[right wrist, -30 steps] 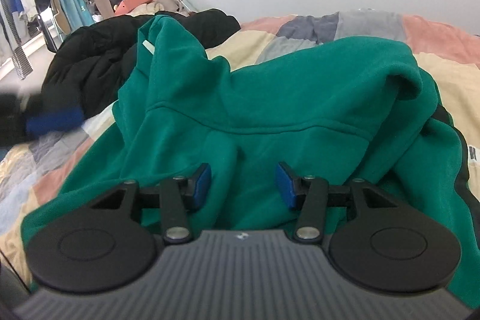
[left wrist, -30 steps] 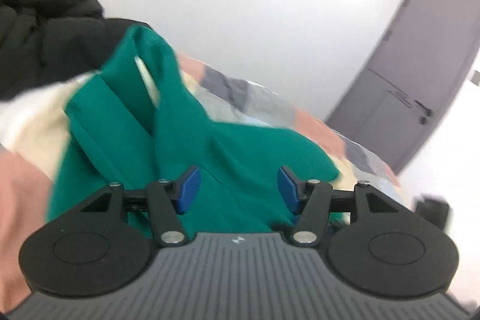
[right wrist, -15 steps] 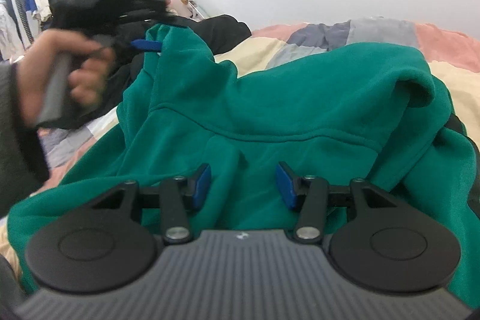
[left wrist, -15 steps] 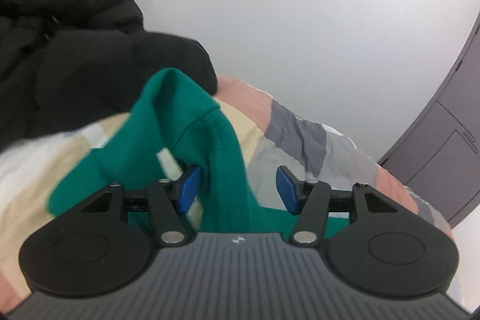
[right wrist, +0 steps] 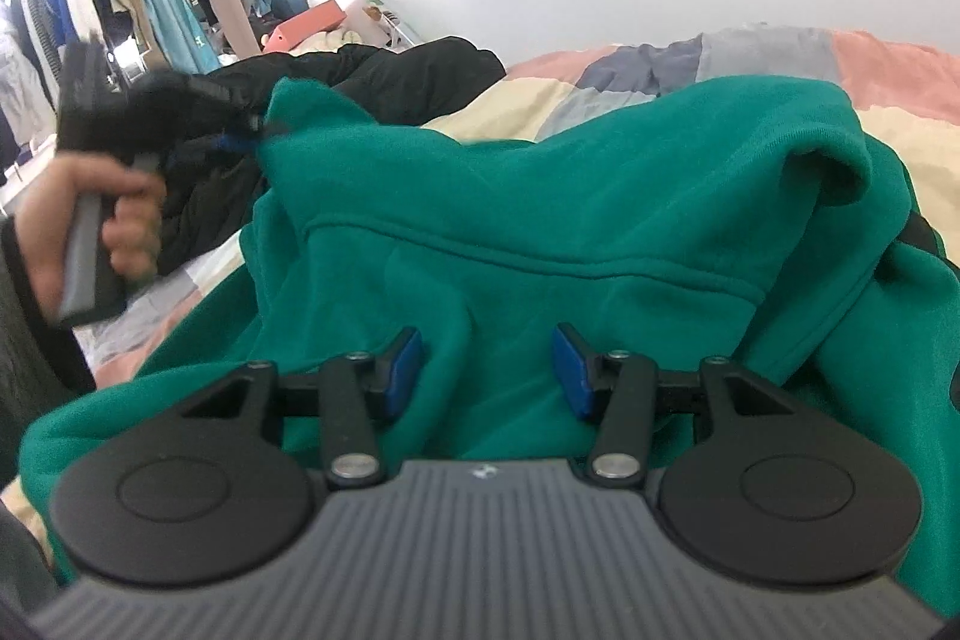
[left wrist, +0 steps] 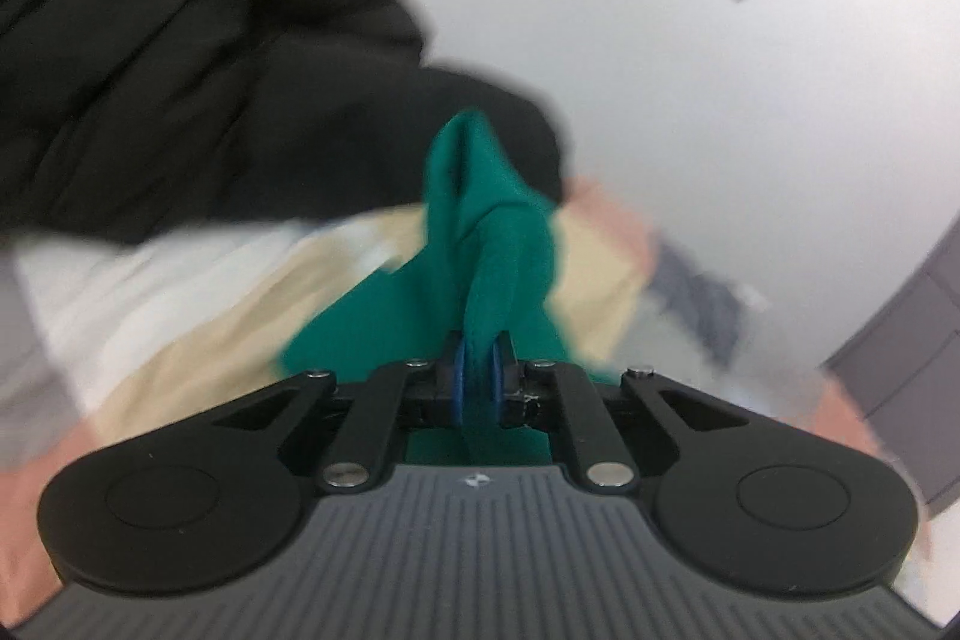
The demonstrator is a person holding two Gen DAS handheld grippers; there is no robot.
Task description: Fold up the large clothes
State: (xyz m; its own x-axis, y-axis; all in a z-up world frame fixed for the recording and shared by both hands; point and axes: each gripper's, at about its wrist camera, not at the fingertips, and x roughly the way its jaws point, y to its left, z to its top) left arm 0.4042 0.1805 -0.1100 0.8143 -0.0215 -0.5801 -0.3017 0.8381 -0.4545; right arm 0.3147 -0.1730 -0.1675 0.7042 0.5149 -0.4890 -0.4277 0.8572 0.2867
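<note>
1. While the left gripper [left wrist: 477, 382] sits at the far left of the right wrist view, its jaws are clamped on a raised ridge of the green hoodie [right wrist: 570, 232], a thin fold pinched between the blue pads [left wrist: 459, 381]; the person's hand [right wrist: 99, 220] holds the handle.
2. The hoodie lies heaped on the patchwork bedspread [right wrist: 780, 58], with a black jacket [left wrist: 180, 70] just behind the pinched corner.
3. Centre to right: the right gripper [right wrist: 486, 370] hovers low over the hoodie's middle, jaws part open with cloth under and between the pads but nothing squeezed.
4. Risk 1: the pinch looks shallow, only 1 narrow fold, so a quick lift could pull the fleece out of the pads.
5. Risk 2: the jacket touches the green corner, so it could drag along or snag.
6. Risk 3: with the right side not gripping, a 1-sided pull would likely bunch the hoodie instead of spreading it flat.
7. Versus 1 second back: the left jaws stood wide with cloth loose between them, now closed on it; that gripper has swung in toward the jacket, with heavy blur. The right gripper and its opening are unchanged.
</note>
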